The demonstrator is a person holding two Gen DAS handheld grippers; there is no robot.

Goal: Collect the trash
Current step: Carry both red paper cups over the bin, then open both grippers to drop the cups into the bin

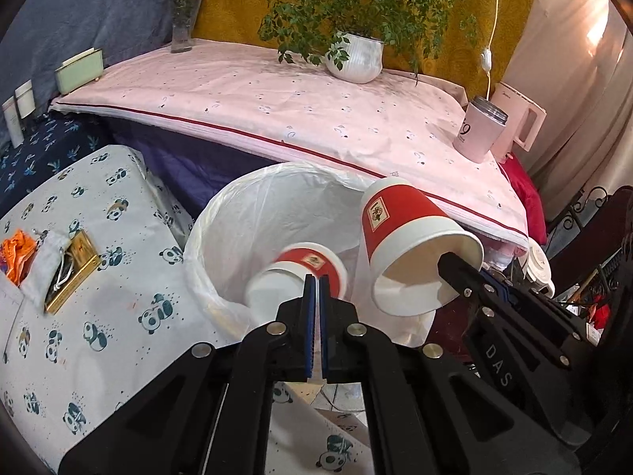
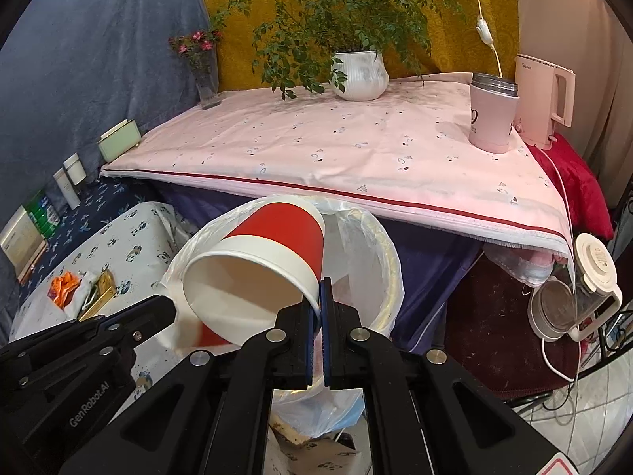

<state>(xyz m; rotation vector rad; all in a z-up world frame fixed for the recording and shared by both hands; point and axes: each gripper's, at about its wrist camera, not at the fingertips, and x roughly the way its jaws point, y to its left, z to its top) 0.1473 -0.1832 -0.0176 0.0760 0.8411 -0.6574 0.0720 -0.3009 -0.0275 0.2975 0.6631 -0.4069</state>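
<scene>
Left wrist view shows the left gripper [image 1: 317, 283] at lower centre, fingers pinching the rim of a red paper cup [image 1: 294, 277] tipped over the lined bin [image 1: 221, 237], likely ready to drop; right wrist view shows the right gripper [image 2: 321, 287] pinching a second cup [image 2: 257, 265] by its rim above that bin.
</scene>
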